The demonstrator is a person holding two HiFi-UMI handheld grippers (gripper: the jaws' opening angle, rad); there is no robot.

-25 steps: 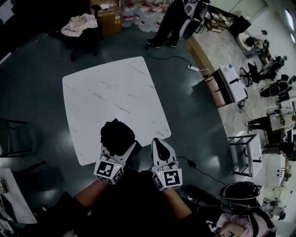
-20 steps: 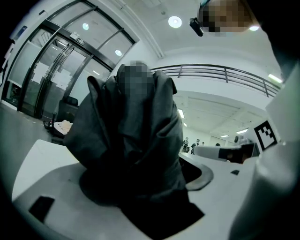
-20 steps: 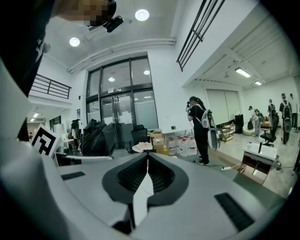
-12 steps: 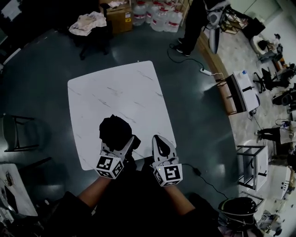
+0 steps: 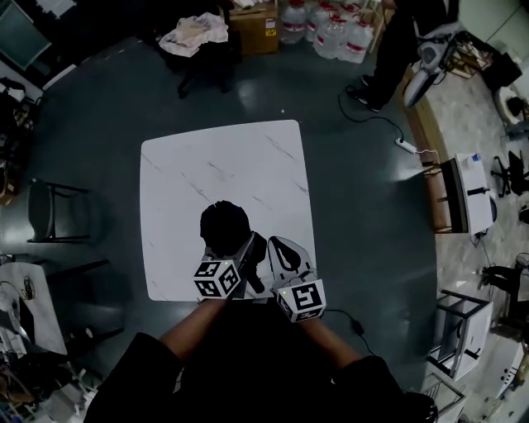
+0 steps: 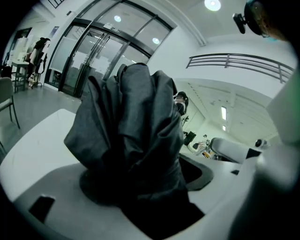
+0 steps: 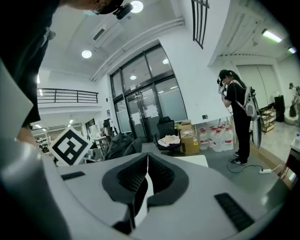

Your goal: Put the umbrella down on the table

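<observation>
A folded black umbrella stands bunched above the near part of the white marble table. My left gripper is shut on the umbrella, whose dark fabric fills the space between the jaws in the left gripper view. Whether the umbrella touches the tabletop cannot be told. My right gripper hovers just to the right over the table's near right corner, jaws closed together with nothing between them. In the right gripper view the umbrella and the left gripper's marker cube show at the left.
A dark chair stands left of the table. A chair with cloth, a cardboard box and water jugs lie beyond the far edge. A person stands at the far right; a power strip and cable lie on the floor.
The head view has shifted, so the table sits further right and nearer in frame. Both grippers have drawn closer together over the table's near edge, the left still holding the umbrella.
</observation>
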